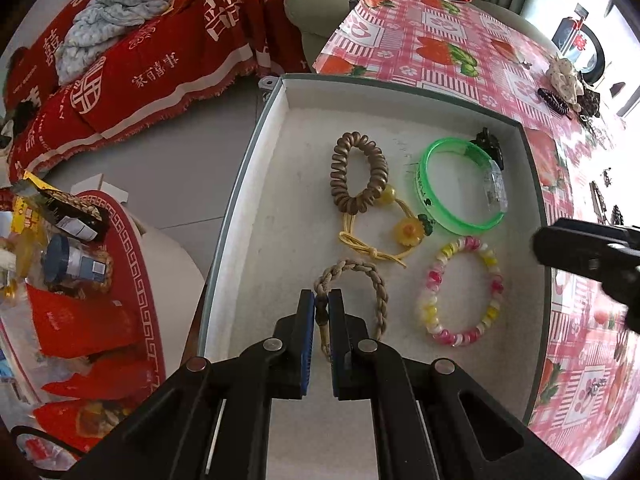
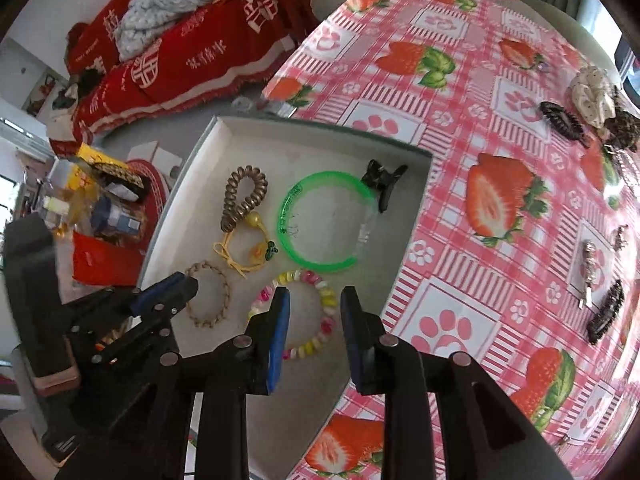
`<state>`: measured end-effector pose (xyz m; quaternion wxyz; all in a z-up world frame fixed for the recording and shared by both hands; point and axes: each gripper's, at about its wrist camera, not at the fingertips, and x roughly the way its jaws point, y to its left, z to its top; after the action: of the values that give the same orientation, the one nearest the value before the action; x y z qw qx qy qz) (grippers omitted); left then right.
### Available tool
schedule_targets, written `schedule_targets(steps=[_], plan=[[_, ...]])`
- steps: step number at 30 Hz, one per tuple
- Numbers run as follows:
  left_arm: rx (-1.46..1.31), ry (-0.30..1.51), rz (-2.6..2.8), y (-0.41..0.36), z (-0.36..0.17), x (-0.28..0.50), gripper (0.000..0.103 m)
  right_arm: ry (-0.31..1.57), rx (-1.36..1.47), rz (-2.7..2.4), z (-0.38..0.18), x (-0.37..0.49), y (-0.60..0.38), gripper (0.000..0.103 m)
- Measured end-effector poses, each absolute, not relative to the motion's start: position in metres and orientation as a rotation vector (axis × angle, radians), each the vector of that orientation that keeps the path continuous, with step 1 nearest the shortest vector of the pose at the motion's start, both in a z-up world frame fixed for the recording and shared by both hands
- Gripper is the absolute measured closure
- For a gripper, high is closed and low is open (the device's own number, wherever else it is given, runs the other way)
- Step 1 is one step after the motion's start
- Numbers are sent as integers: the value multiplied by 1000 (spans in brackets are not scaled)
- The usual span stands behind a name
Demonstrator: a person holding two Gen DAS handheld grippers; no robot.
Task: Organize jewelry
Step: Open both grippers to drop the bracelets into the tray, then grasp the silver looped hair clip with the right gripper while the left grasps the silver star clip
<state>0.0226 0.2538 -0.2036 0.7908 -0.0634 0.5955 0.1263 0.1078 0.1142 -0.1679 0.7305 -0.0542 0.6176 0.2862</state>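
- Left wrist view looks steeply down, close over the tray's (image 1: pixel 256 168) near left part.
- Right wrist view looks down over the tray's (image 2: pixel 416 216) right edge; both share its inside.

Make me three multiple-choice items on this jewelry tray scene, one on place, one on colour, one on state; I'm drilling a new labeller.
1. Where does the black claw clip lie?
A. on the strawberry tablecloth
B. in the tray's far corner, by the bangle
C. on the sofa

2. What colour is the bangle?
A. red
B. blue
C. green

3. How does the left gripper stand?
A. closed on the braided tan band
B. wide open over the cloth
C. holding the bangle

Answers: 1 B, the clip sits inside the tray touching the bangle's far side. 2 C, it is translucent green. 3 A, its blue pads pinch the braided tan band; the right gripper hangs open above the pink and yellow bead bracelet.
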Motion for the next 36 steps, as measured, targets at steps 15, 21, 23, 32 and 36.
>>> schedule_targets(steps=[15,21,23,32,36], plan=[[-84,1229,303,242,-186,22,0,1354,-11,538,-155,104,45,74],[-18,1225,302,230,-177,22,0,1371,14,501,-159,97,22,70],[-2,1225,288,223,-173,23,0,1377,27,483,-160,95,13,57],[52,1212,183,175,-156,34,0,1400,116,361,-165,89,-49,34],[59,1208,119,148,-152,46,0,1402,156,263,-166,84,-88,34]])
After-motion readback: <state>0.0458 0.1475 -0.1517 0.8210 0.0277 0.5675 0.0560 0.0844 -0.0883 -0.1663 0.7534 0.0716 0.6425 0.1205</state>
